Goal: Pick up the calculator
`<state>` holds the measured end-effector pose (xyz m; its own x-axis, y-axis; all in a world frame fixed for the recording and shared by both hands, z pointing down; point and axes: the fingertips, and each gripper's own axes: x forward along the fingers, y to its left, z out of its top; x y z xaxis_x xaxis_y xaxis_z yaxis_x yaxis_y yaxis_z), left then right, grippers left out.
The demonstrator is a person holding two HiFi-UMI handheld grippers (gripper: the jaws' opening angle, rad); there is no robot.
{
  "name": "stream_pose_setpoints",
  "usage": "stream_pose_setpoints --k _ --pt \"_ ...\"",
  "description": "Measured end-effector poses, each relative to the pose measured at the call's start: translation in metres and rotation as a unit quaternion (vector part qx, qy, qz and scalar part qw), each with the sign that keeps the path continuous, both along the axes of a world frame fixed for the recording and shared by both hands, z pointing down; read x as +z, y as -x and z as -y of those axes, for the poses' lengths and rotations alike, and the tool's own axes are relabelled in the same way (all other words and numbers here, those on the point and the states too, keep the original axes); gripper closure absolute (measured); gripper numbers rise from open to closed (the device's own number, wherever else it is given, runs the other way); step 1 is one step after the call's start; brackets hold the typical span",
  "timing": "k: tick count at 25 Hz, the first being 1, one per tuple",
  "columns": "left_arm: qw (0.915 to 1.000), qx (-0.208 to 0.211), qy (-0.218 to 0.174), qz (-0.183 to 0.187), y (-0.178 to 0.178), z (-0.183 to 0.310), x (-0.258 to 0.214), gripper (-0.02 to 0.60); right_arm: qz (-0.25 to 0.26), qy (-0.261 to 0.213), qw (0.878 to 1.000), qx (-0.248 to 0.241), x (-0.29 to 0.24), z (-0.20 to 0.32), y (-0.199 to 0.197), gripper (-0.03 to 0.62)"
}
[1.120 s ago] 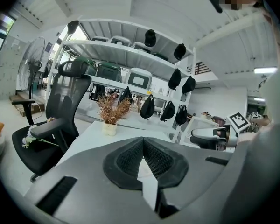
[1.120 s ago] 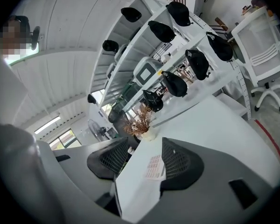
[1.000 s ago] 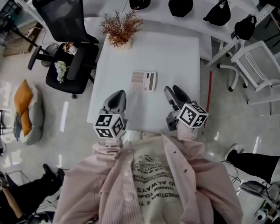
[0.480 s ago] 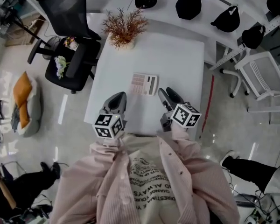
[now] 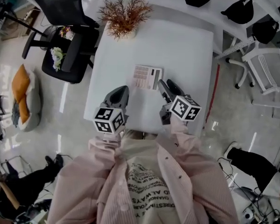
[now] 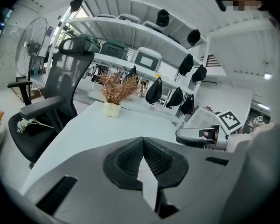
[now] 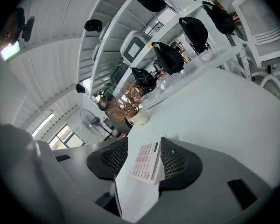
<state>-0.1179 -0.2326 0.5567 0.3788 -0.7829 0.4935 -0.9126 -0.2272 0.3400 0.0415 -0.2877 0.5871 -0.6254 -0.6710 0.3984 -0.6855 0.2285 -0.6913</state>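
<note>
The right claw (image 5: 164,85) is hanging wide open and empty, framing the calculator (image 5: 147,77), which is lying flat on the desk (image 5: 186,45) just far-left of its tips, long side running left to right. The left claw (image 5: 120,93) is sitting pinched together on nothing, slightly farther away.

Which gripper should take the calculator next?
Right. The right gripper is open, with the calculator framed between its jaws, just ahead. The left gripper is shut and sits further back, off to the side.
</note>
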Motion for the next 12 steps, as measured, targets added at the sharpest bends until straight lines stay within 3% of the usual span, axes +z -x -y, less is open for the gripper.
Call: stream_pose_setpoints --k 12 --pt "0.9992 0.010 0.036 -0.015 0.002 0.013 0.050 0.580 -0.017 0.058 0.998 0.004 0.049 0.005 0.014 0.391"
